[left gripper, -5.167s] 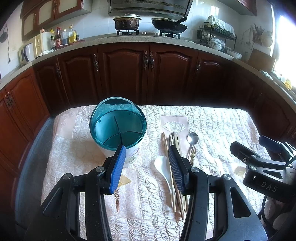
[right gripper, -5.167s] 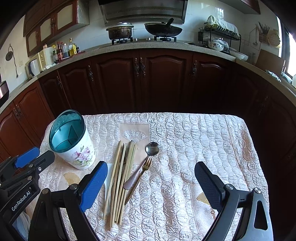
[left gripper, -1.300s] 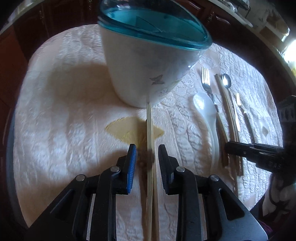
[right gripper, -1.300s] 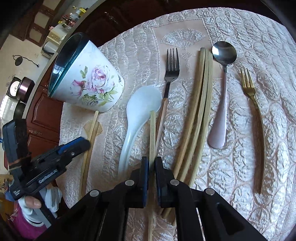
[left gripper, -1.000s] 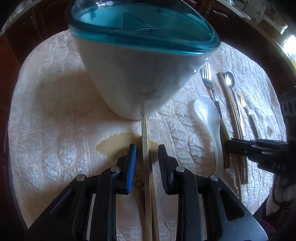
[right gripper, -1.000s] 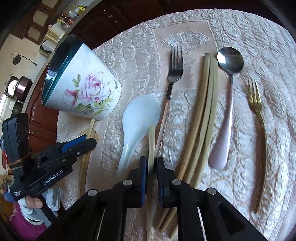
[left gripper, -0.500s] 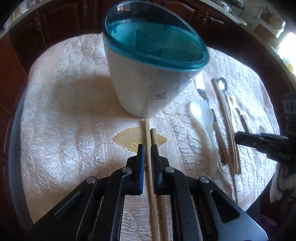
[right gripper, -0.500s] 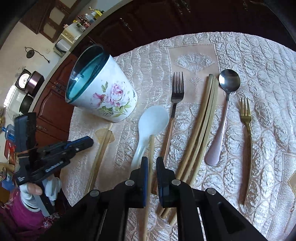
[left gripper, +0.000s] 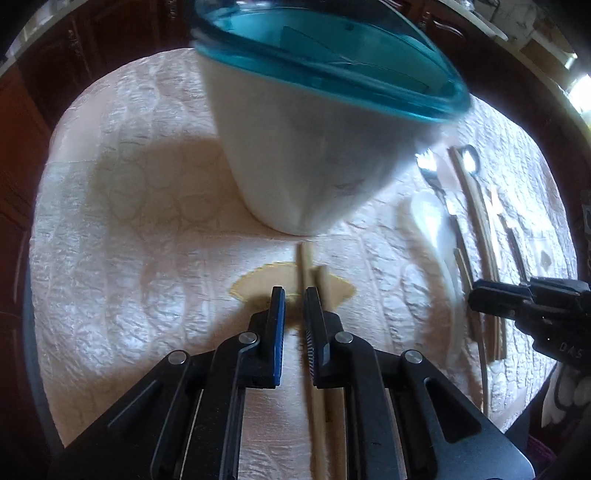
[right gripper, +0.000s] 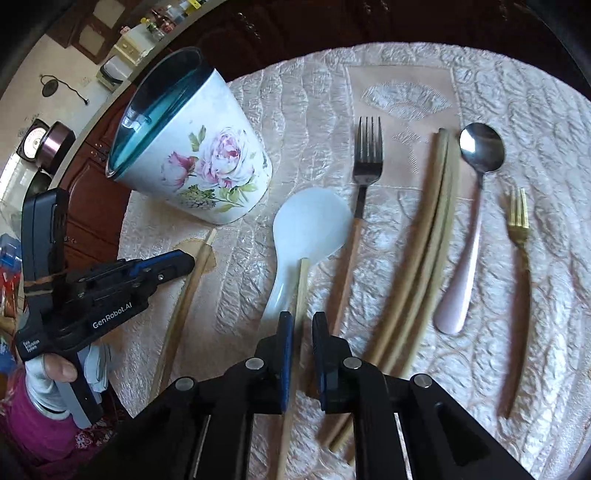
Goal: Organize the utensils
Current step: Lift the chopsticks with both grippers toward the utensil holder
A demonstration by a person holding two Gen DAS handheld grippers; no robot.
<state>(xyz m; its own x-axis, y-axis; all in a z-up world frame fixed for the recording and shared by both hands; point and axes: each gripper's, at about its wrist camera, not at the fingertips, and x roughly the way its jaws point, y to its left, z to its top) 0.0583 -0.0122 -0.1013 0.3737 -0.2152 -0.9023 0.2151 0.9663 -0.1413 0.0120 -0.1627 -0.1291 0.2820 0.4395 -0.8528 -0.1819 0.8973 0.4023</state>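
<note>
Nothing is in the utensil holder [right gripper: 192, 155] yet. Your left tool [left gripper: 293, 321] and right tool [right gripper: 303, 347] each pinch one chopstick [right gripper: 300, 291]; forks, spoons and the other chopsticks [right gripper: 424, 258] lie on the bench [right gripper: 517, 92].

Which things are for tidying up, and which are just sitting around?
For tidying: flowered holder, chopsticks, white spoon, forks, metal spoon.
Just sitting around: bottles, kitchen scale, cupboards.

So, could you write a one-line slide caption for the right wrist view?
Right gripper around one chopstick, beside white spoon, forks, chopsticks and flowered cup.
</note>
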